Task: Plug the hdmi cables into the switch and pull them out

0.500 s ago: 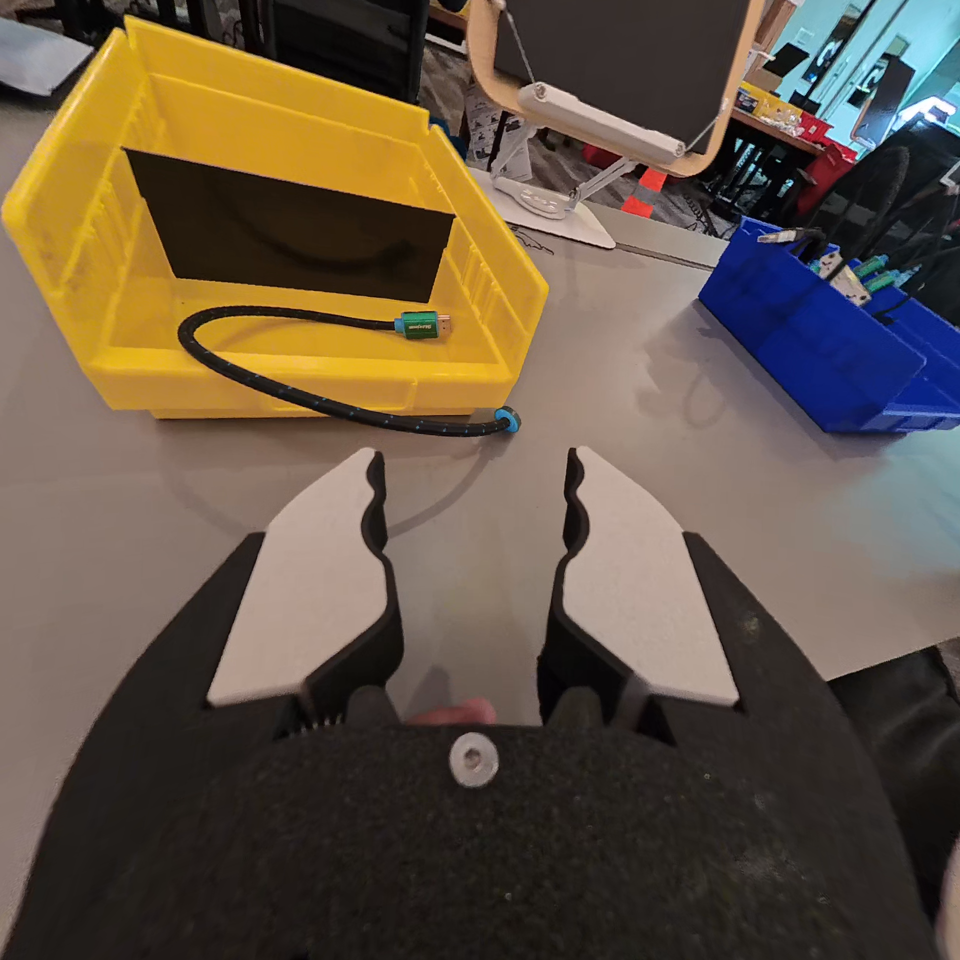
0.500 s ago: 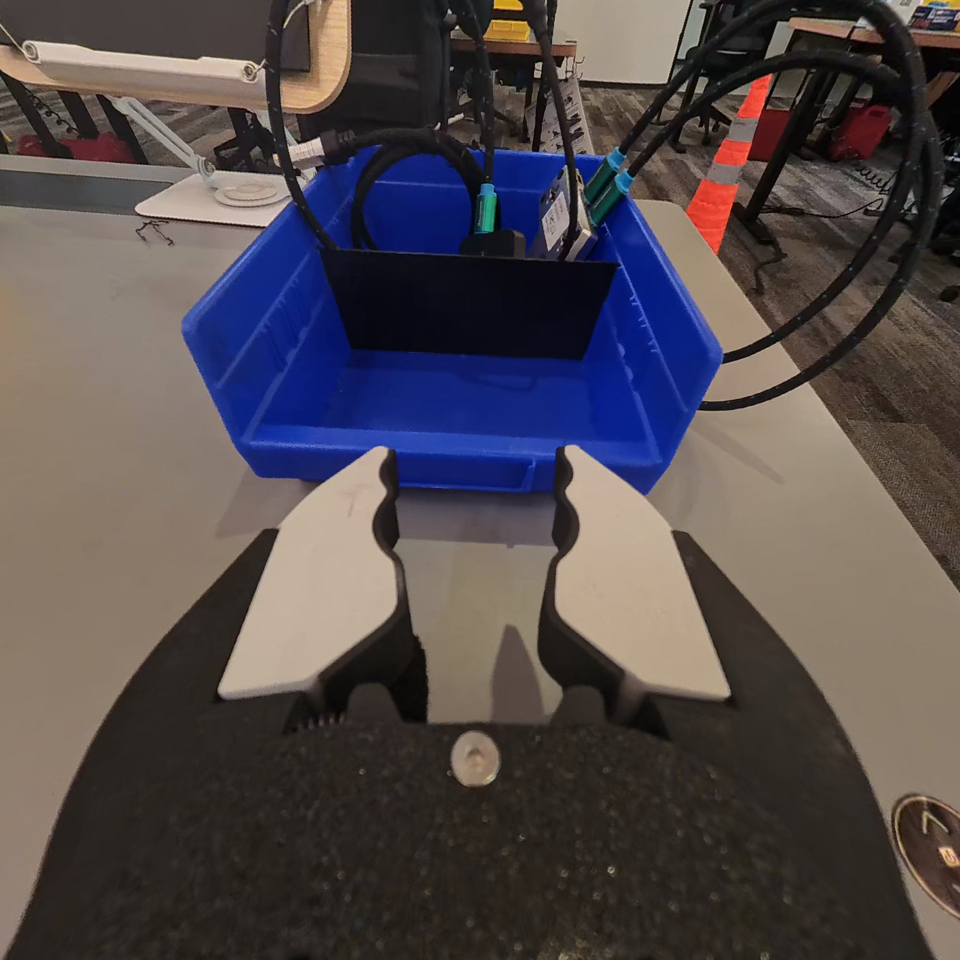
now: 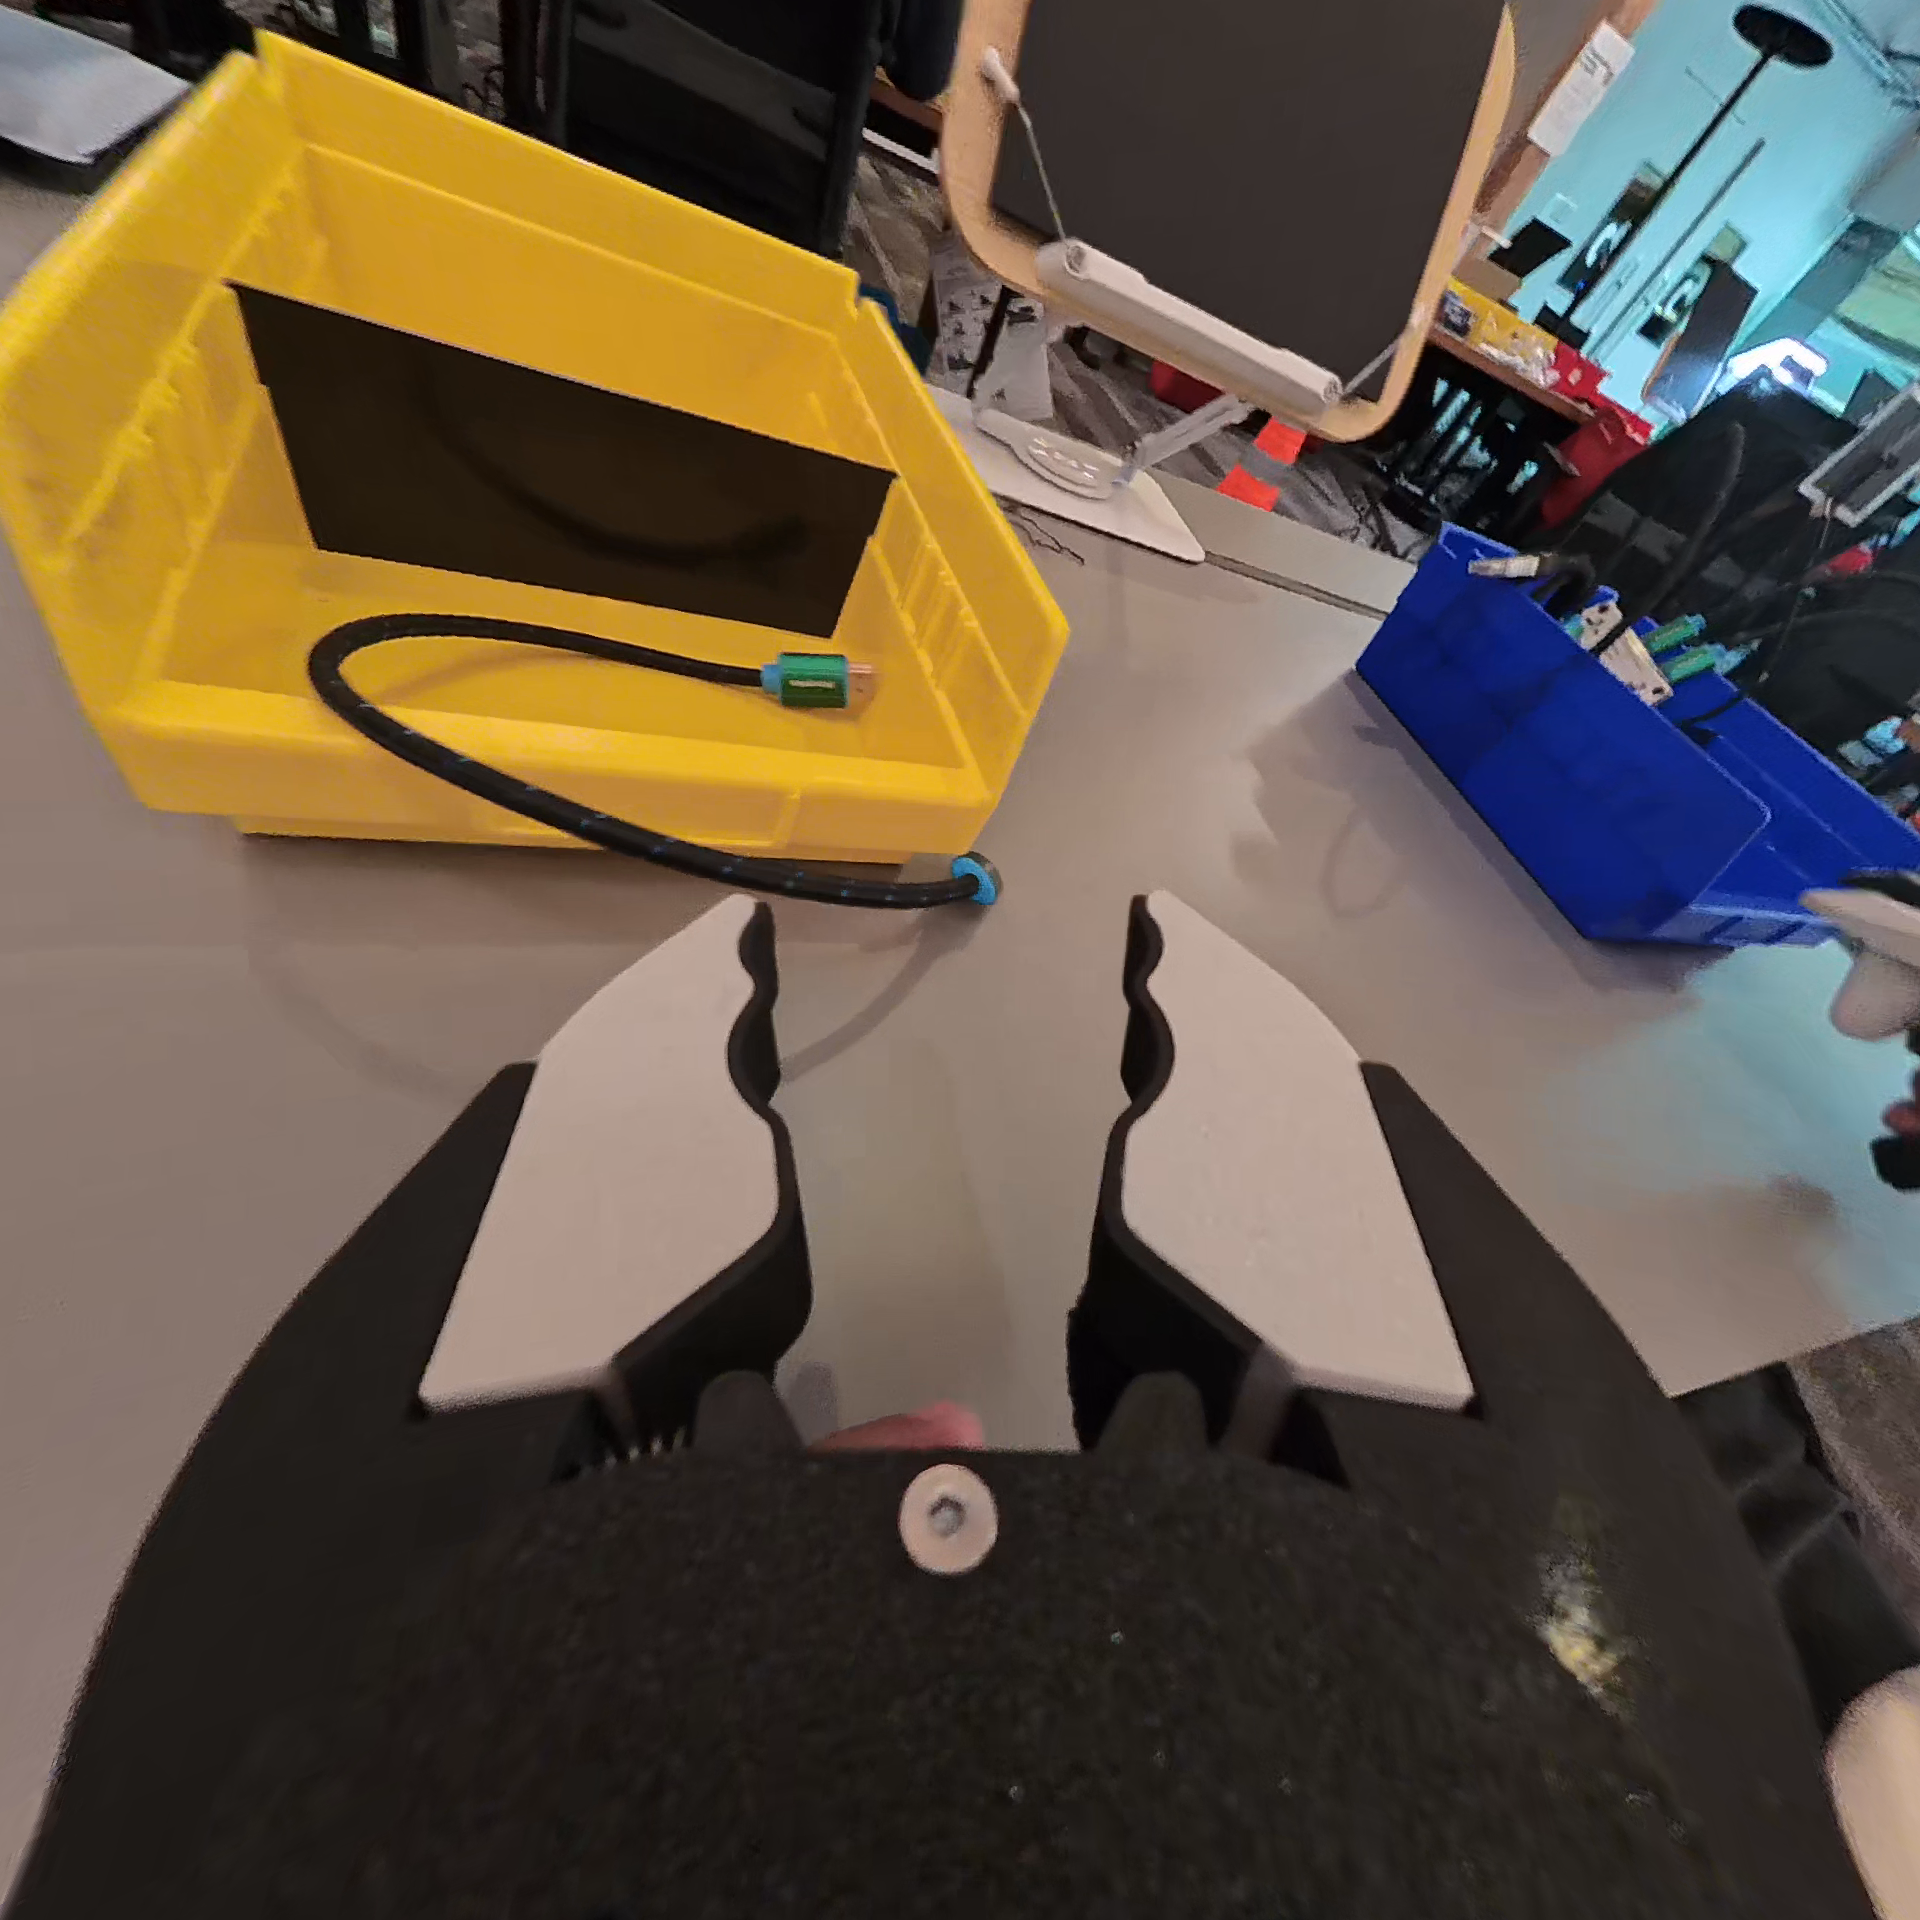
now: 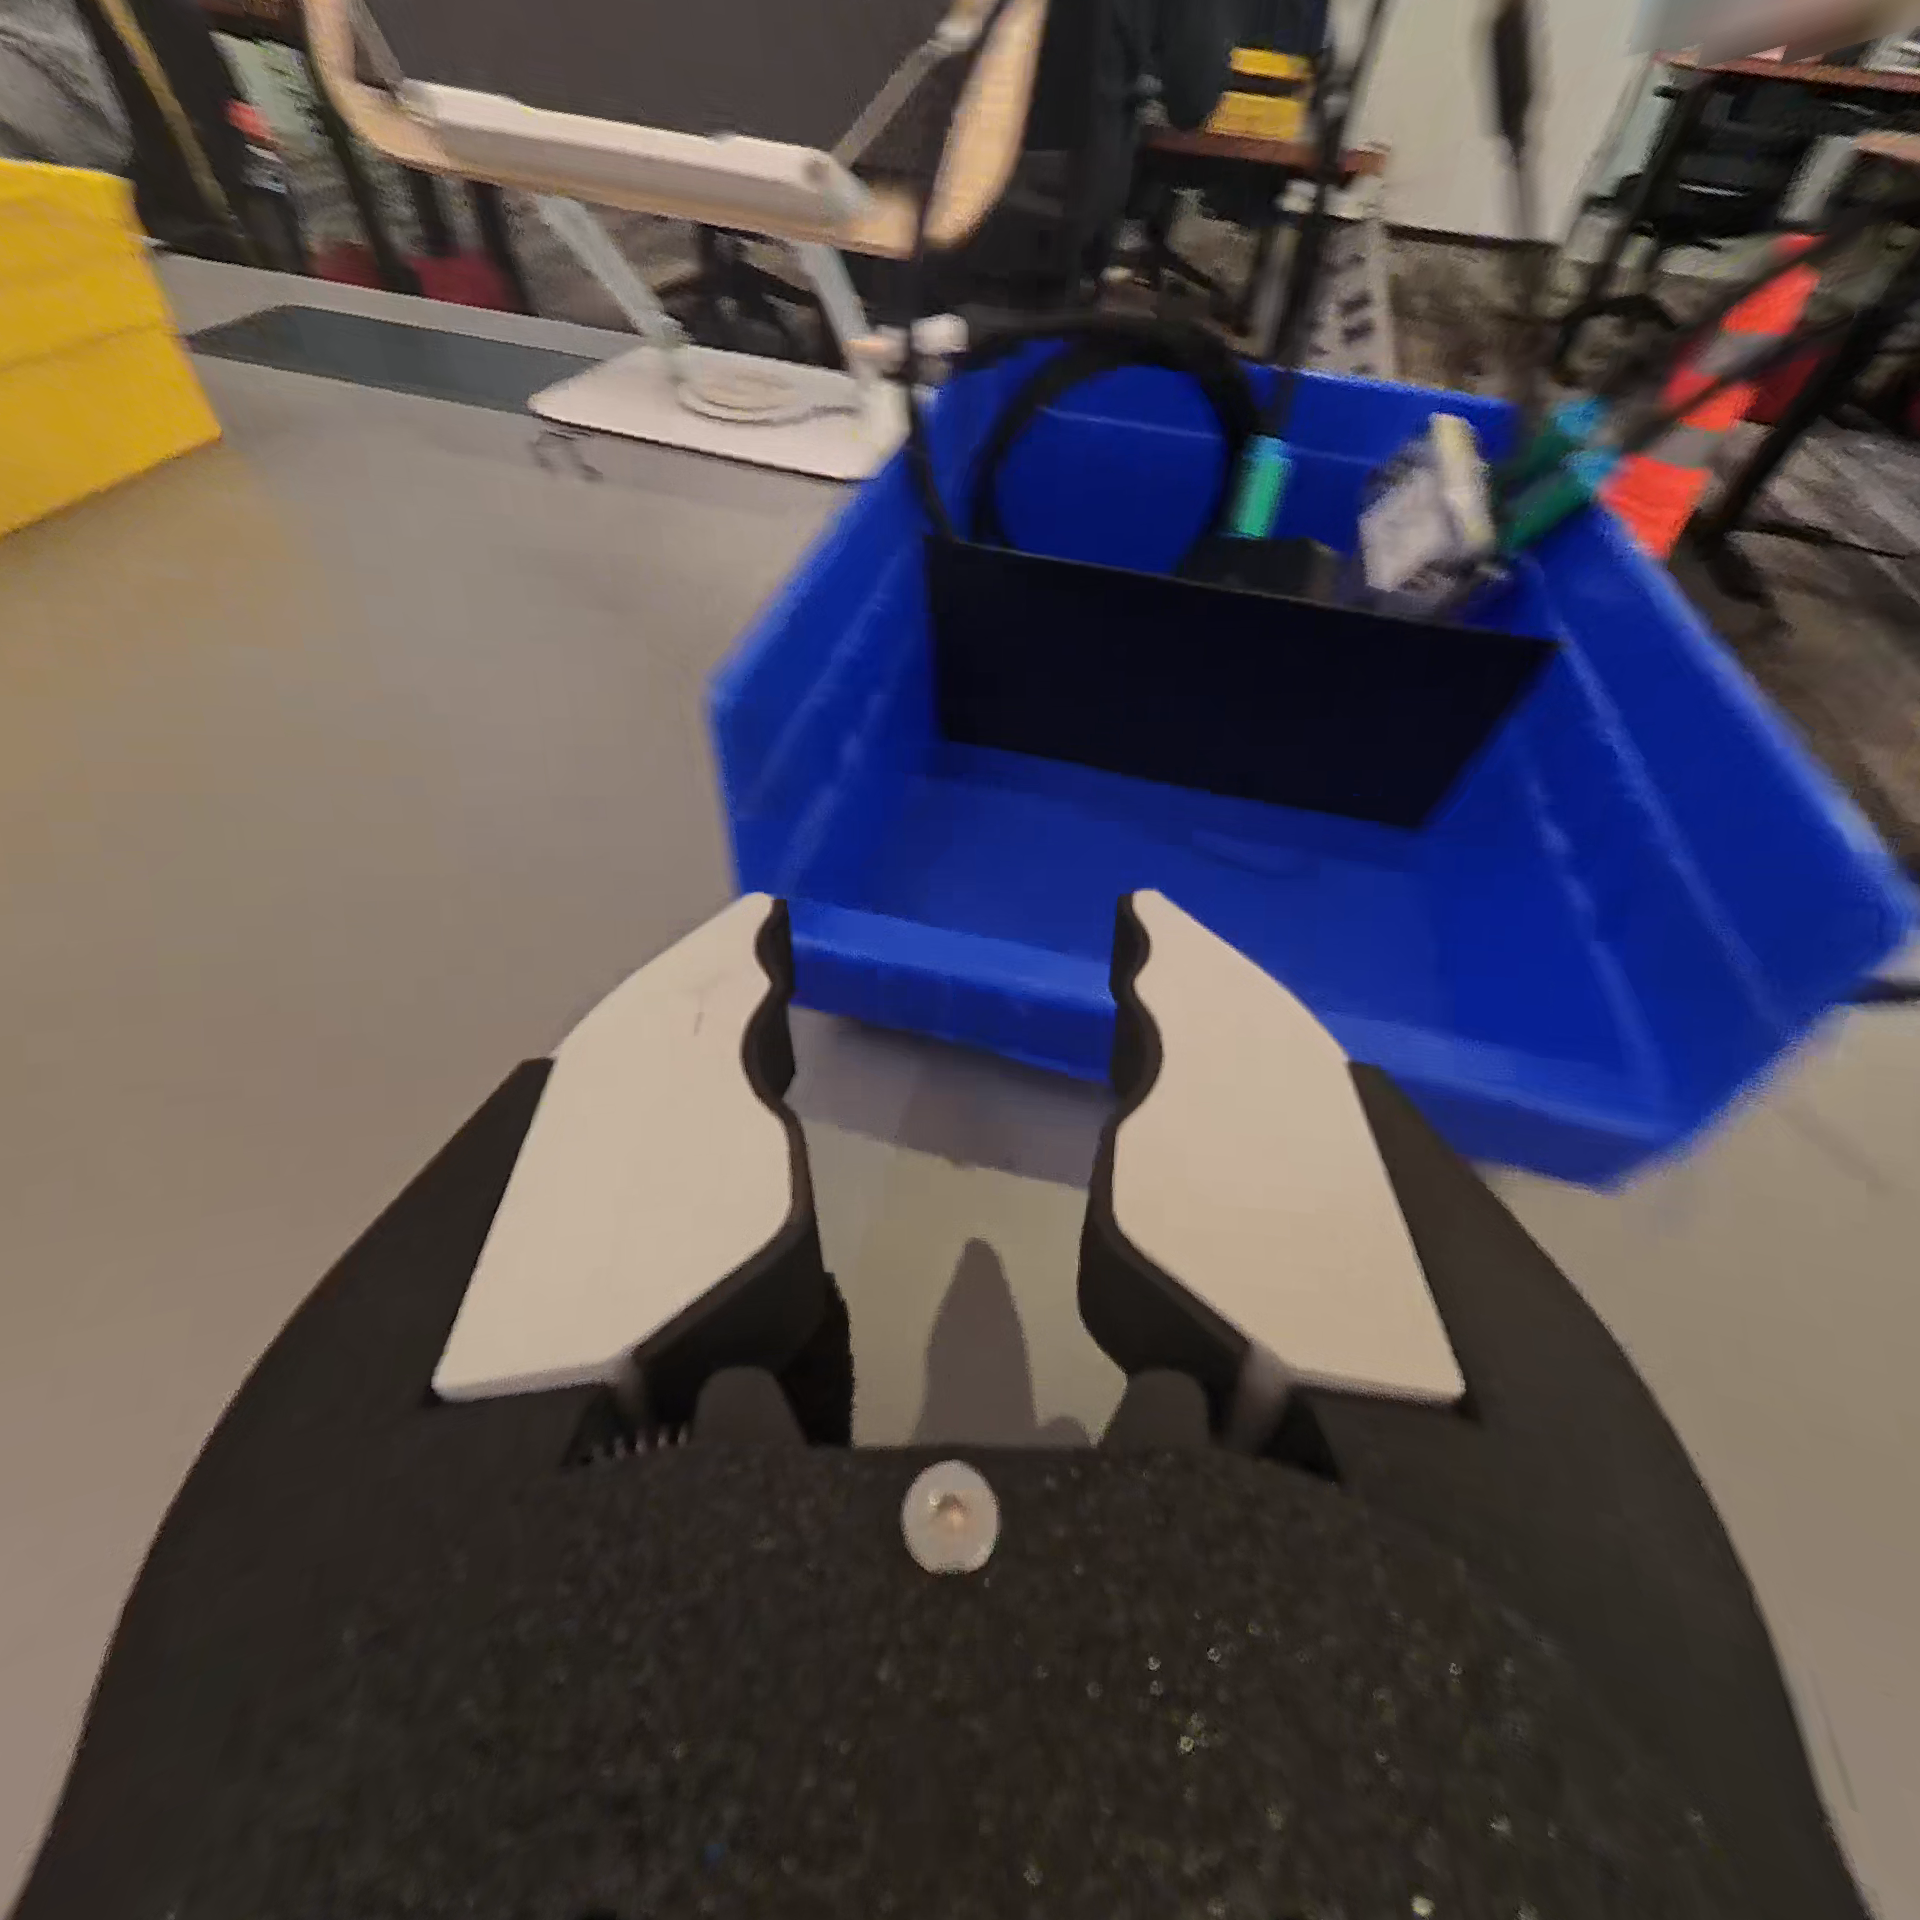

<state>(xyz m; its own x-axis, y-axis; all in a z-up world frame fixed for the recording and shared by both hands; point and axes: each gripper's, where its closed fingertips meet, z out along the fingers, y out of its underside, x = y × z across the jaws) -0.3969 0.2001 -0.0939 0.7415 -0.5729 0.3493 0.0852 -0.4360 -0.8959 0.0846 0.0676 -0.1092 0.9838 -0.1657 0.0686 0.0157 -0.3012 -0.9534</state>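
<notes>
Broadly, the grey worktop (image 3: 1195, 727) carries two bins: a yellow bin (image 3: 935, 561) at about ten o'clock from the left claw (image 3: 951, 914), and a blue bin (image 4: 1714, 935) at about one o'clock from the right claw (image 4: 951, 909). Both claws hover over the worktop with their fingers well apart and nothing between them. A braided HDMI cable (image 3: 582, 805) spills out of the yellow bin over its front lip; its green plug (image 3: 816, 681) lies on the bin floor in front of a black divider (image 3: 561, 468), long axis running roughly nine to three, tip toward three o'clock, while its other end (image 3: 977, 878) rests on the worktop just ahead of the left claw at twelve o'clock. The switch (image 4: 1423, 509), blurred in the right wrist view, stands tilted behind a dark divider (image 4: 1226, 696) in the back of the blue bin, with green plugs (image 4: 1548, 478) already seated in it. By my judgement the left claw is the nearer one to the loose cable, and the right claw the nearer to the switch.
</notes>
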